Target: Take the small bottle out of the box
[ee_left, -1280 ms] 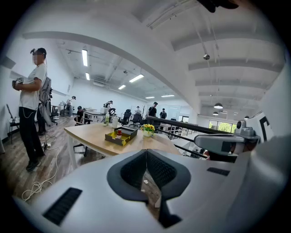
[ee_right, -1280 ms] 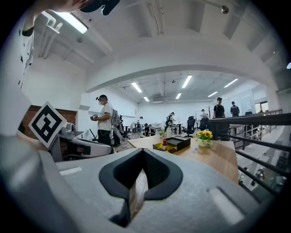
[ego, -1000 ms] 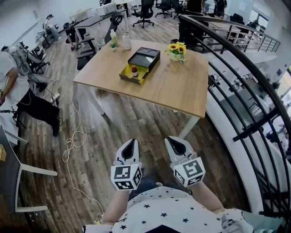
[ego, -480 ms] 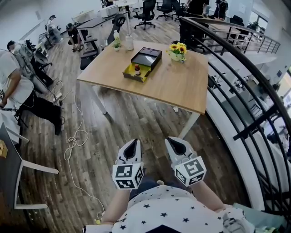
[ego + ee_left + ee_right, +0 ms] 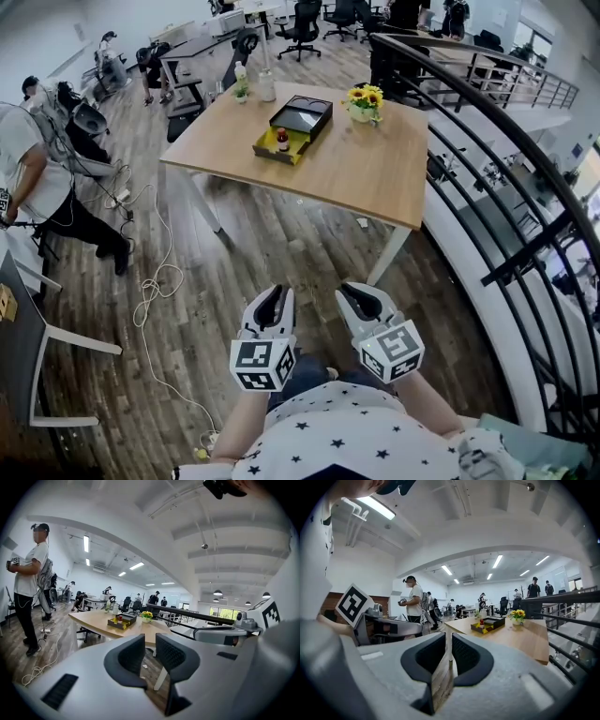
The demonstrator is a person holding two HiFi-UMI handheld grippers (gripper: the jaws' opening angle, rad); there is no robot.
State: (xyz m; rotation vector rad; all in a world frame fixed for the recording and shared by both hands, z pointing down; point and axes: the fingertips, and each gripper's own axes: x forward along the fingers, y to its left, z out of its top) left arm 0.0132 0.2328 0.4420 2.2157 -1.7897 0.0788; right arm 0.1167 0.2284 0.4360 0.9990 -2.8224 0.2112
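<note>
On the far wooden table [image 5: 361,173] lies a box [image 5: 292,128] with a yellow tray and a black lid. The small bottle [image 5: 282,141], red-capped, stands upright in the yellow part. It also shows far off as the bottle [image 5: 119,618] and the bottle [image 5: 482,621]. Both grippers hang low in front of my body, well short of the table. My left gripper [image 5: 273,300] [image 5: 150,645] is open and has just been opening, with nothing between its pads. My right gripper [image 5: 357,296] [image 5: 449,645] has just been opening too, only a narrow gap, nothing in it.
A pot of sunflowers [image 5: 364,104] stands right of the box, and bottles [image 5: 253,86] stand at the table's far corner. A person [image 5: 33,164] stands at the left. A white cable [image 5: 150,286] loops over the wooden floor. A black railing [image 5: 487,141] runs along the right.
Both grippers' jaws have parted, the left more than the right. The person at the left has stepped further into view. The table sits at about the same place in the view.
</note>
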